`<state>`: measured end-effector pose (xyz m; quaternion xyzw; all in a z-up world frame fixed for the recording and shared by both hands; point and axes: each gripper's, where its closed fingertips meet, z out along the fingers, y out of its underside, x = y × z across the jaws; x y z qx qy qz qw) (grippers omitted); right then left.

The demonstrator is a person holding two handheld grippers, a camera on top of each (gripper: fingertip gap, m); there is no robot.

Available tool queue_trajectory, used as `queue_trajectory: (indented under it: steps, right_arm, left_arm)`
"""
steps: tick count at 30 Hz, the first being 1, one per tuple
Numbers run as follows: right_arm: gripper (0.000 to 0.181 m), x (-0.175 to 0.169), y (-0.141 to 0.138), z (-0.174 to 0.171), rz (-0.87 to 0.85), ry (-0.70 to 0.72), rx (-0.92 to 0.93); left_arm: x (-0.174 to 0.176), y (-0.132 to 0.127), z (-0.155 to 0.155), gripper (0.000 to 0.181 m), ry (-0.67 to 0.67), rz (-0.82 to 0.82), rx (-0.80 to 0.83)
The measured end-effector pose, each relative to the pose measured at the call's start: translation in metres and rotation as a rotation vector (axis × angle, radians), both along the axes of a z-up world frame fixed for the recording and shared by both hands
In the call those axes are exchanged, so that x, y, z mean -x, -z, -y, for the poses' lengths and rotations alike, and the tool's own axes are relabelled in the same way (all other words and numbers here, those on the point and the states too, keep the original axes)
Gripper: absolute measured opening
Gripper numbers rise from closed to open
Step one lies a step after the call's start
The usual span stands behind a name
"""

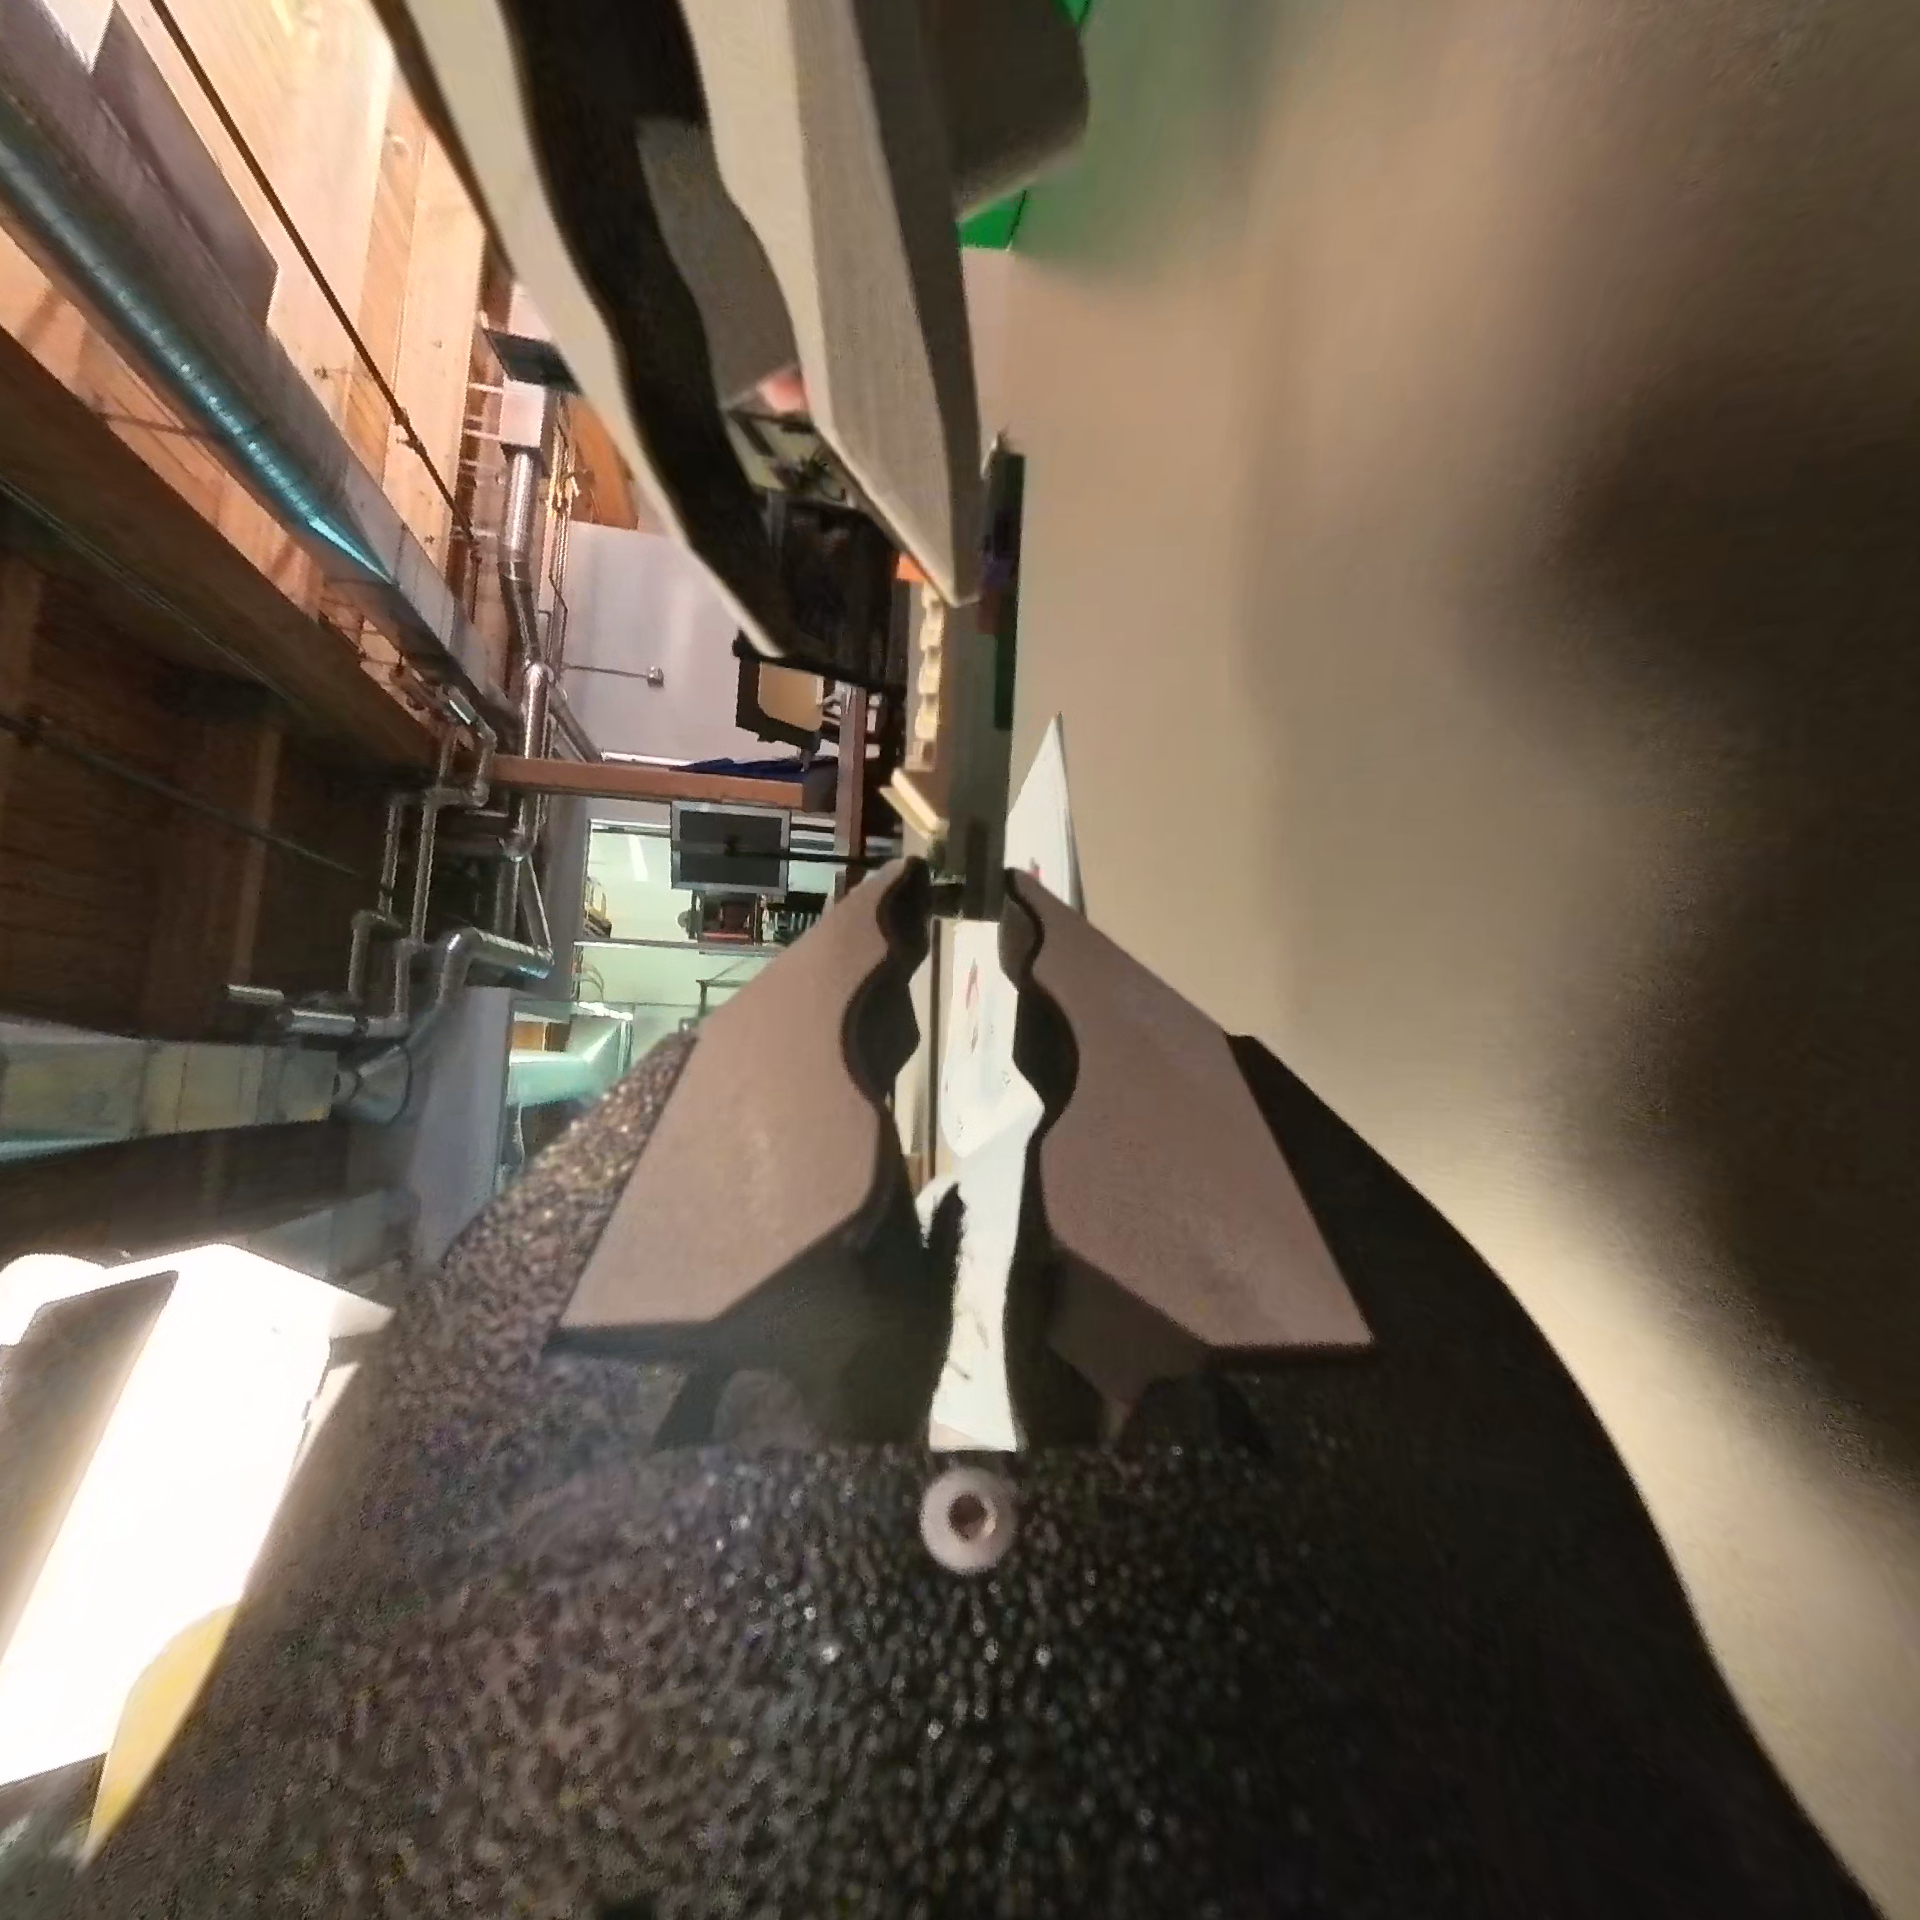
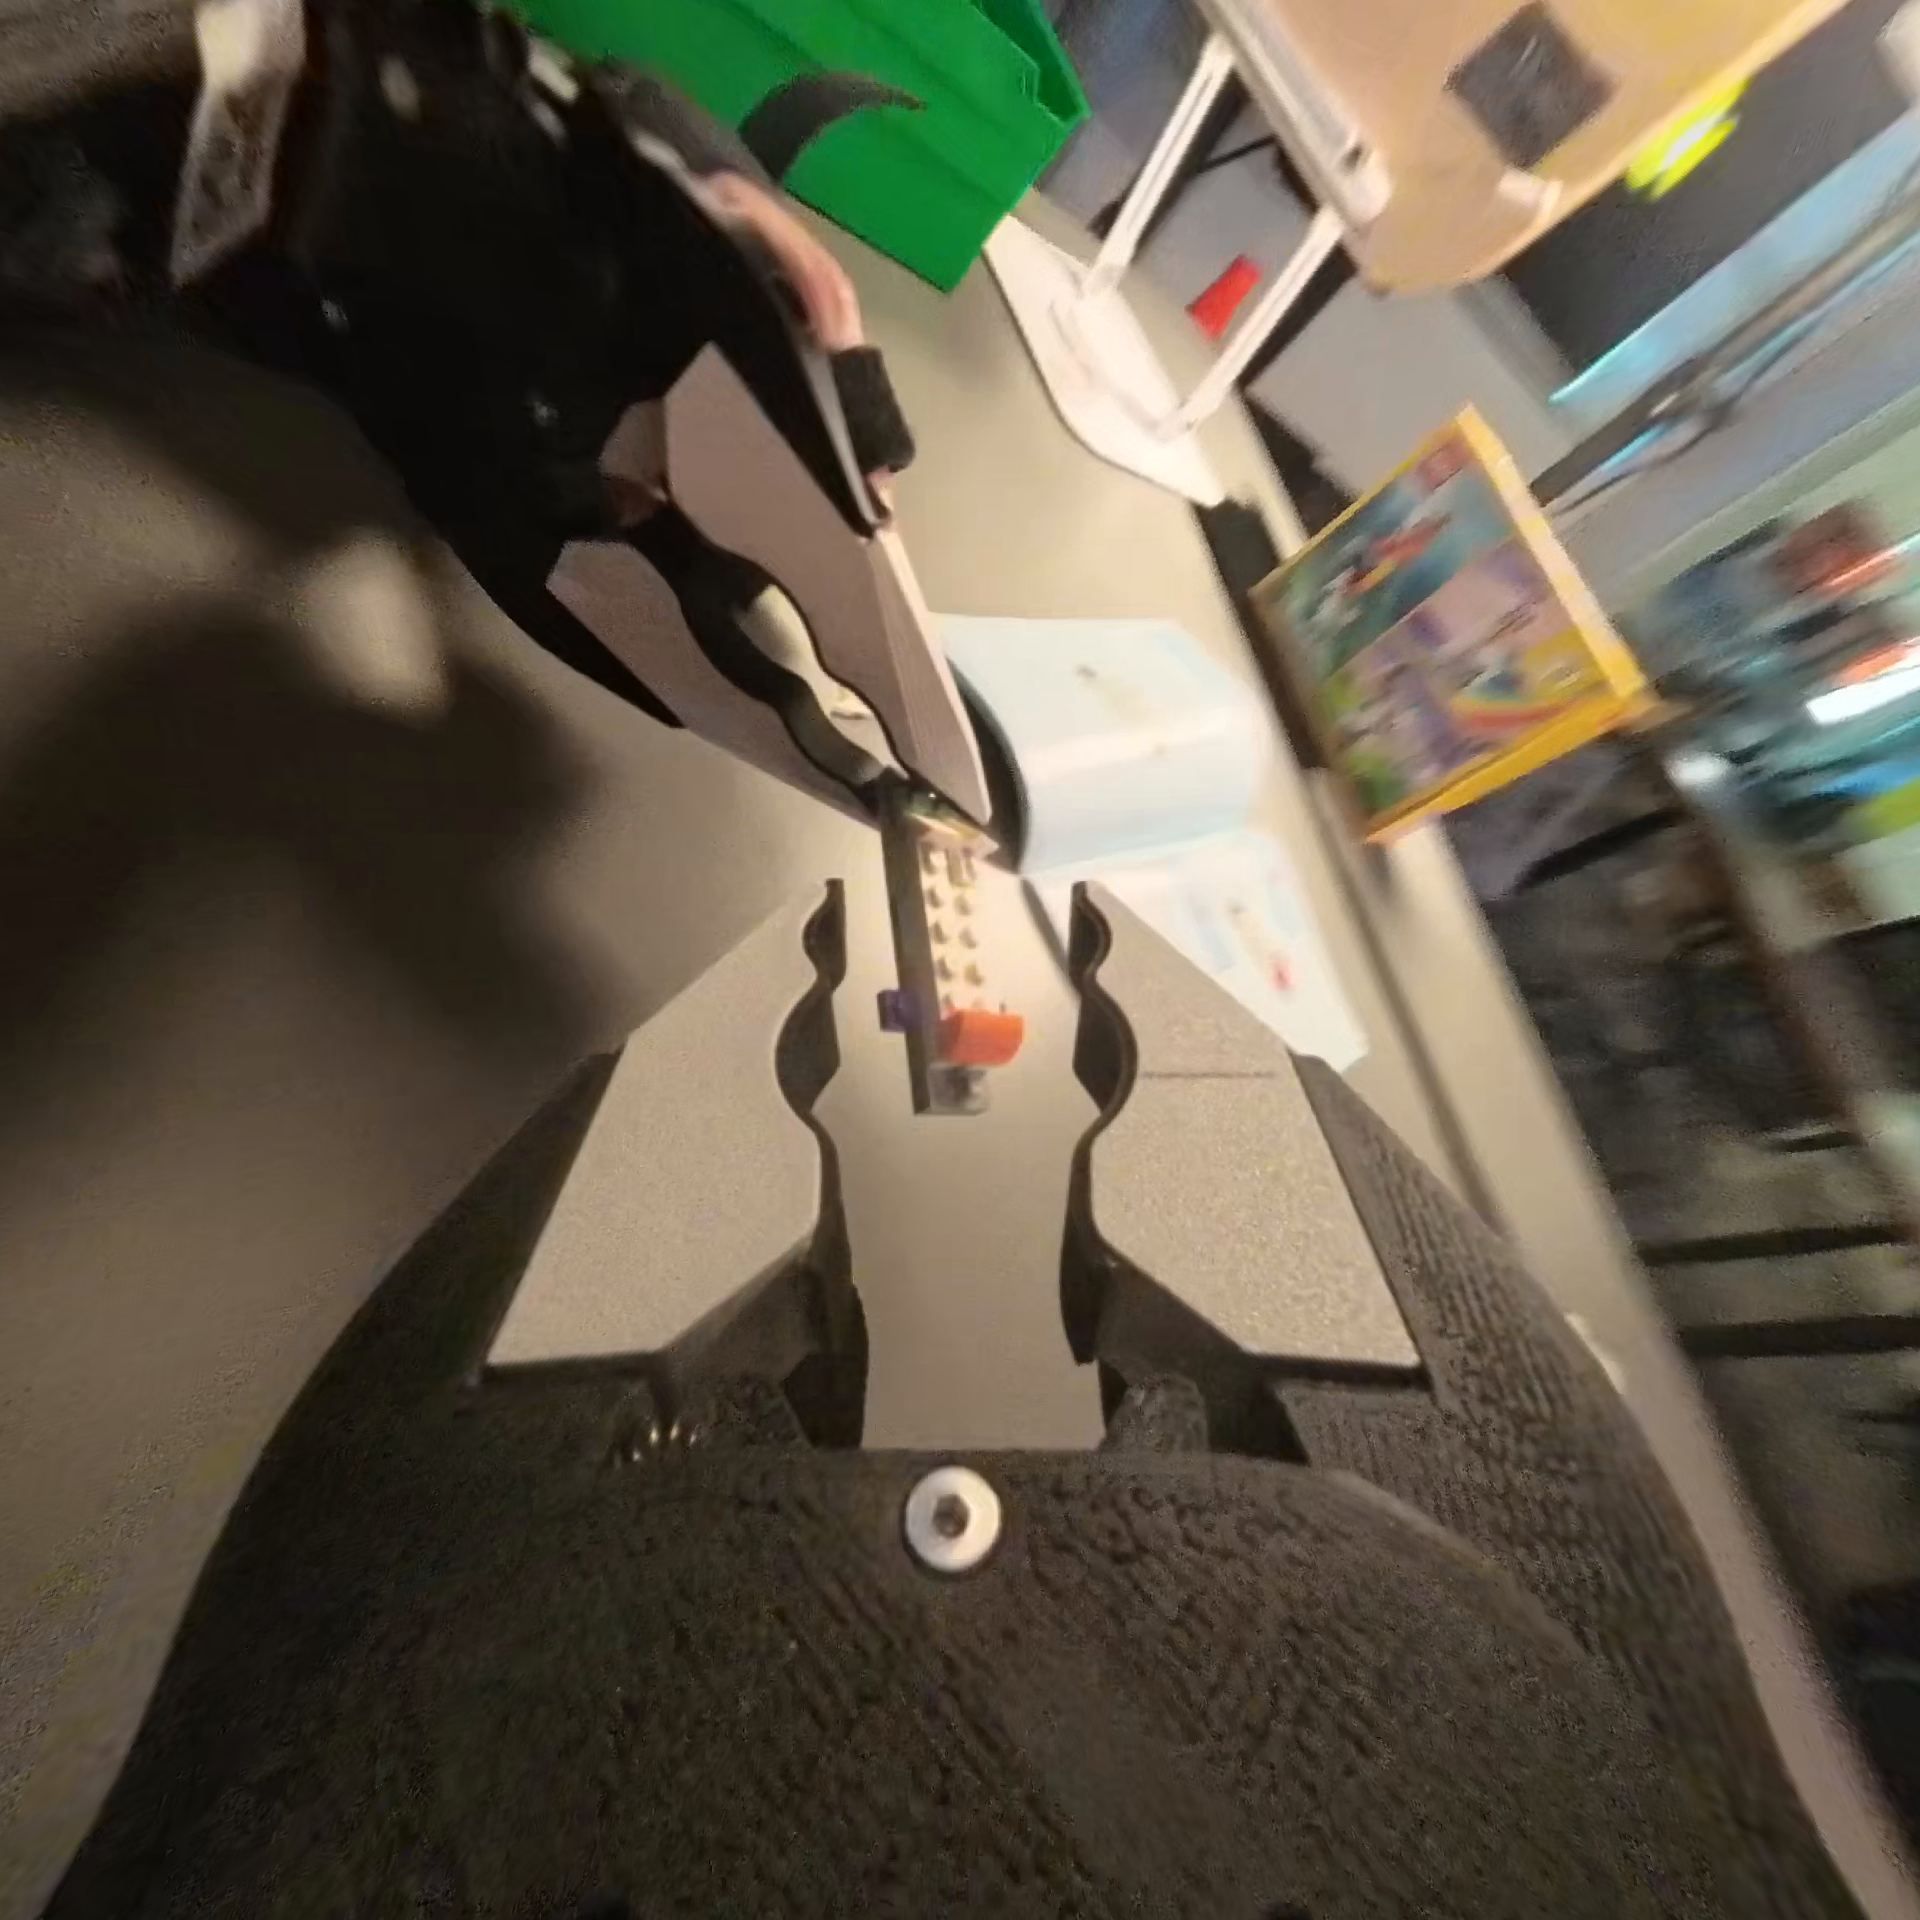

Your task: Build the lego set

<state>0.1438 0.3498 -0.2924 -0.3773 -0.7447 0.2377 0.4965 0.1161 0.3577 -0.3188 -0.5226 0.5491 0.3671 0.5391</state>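
A small lego assembly (image 2: 940,987) is a thin dark grey plate with tan studded bricks, an orange piece and a purple piece. My left gripper (image 1: 968,883) is shut on one end of it and holds it above the table, edge-on in the left wrist view (image 1: 982,748). In the right wrist view the left gripper (image 2: 930,805) reaches in from the upper left. My right gripper (image 2: 956,904) is open, and the free end of the assembly hangs in the gap between its fingers without touching them. The right gripper (image 1: 873,613) also shows at the top of the left wrist view.
On the grey table (image 2: 1049,540) lie a white instruction sheet (image 2: 1247,935), a pale box (image 2: 1132,727) and a colourful lego box (image 2: 1444,623) near the edge. A green bin (image 2: 914,135) stands behind the left gripper. Both views are tilted and partly blurred. The gap from one gripper's tips to the other's is roughly 4 cm.
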Motion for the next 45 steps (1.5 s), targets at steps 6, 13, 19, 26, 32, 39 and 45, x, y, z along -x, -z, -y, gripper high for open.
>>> queue_trajectory:
  steps: [6,13,19,26,32,39,45]
  right_arm:
    - [0.048,0.023,0.012,-0.004,0.011,0.123,-0.255]
    - [0.027,0.027,0.017,-0.016,0.045,0.201,-0.534]
    - [0.027,0.03,0.022,-0.016,0.059,0.193,-0.569]
    - [0.018,0.031,0.027,-0.015,0.07,0.19,-0.578]
    - [0.014,0.029,0.029,-0.018,0.093,0.178,-0.771]
    - [0.013,0.029,0.03,-0.019,0.085,0.154,-0.847]
    - [0.014,0.034,0.034,-0.02,0.043,0.176,-0.779]
  left_arm:
    - [0.008,-0.001,-0.003,0.01,-0.036,0.002,0.003]
    - [0.011,-0.003,-0.004,0.01,-0.053,0.013,0.007]
    - [0.011,-0.002,-0.004,0.011,-0.048,0.005,0.013]
    - [0.01,0.0,-0.004,0.01,-0.052,0.022,0.039]
    - [0.005,0.002,-0.003,0.01,-0.048,0.061,0.085]
    - [0.004,0.003,-0.003,0.009,-0.053,0.036,0.086]
    - [0.007,0.005,-0.004,0.009,-0.061,0.027,0.098]
